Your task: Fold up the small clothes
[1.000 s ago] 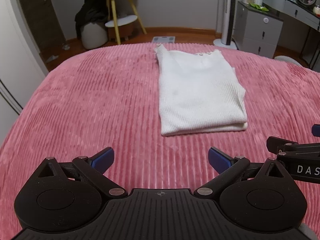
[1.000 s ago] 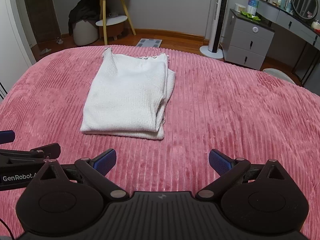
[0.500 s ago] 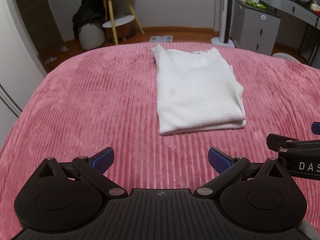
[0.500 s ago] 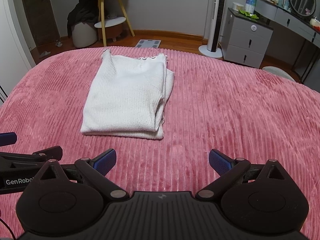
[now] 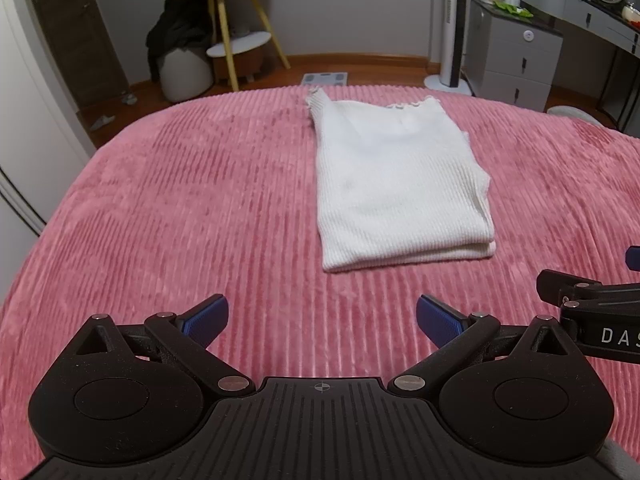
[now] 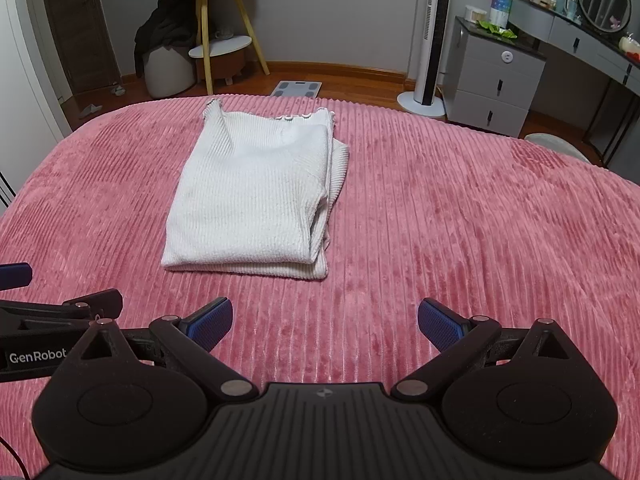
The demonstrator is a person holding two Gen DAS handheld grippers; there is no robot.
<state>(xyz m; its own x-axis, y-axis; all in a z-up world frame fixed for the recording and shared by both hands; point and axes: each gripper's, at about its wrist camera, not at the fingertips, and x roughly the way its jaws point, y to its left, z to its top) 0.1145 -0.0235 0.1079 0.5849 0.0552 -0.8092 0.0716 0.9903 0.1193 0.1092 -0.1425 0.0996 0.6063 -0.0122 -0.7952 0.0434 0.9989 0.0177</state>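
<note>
A white ribbed knit top [image 5: 396, 184] lies folded into a long rectangle on the pink ribbed bedspread [image 5: 180, 208], its frilled neckline at the far end. It also shows in the right wrist view [image 6: 256, 196]. My left gripper [image 5: 322, 320] is open and empty, above the bedspread short of the top's near edge. My right gripper [image 6: 325, 322] is open and empty, also short of the near edge and to its right. Each gripper shows at the edge of the other's view.
Beyond the bed's far edge are a yellow-legged side table [image 6: 216, 32], a grey pouf [image 6: 168, 68], a floor scale [image 6: 298, 89], a tower fan [image 6: 430, 36] and a grey drawer unit [image 6: 496, 80]. A white wall [image 5: 24, 120] runs along the left.
Both grippers have tilted or drawn back slightly, so the folded top sits a little lower in the right view. The top has not moved and both grippers stay open.
</note>
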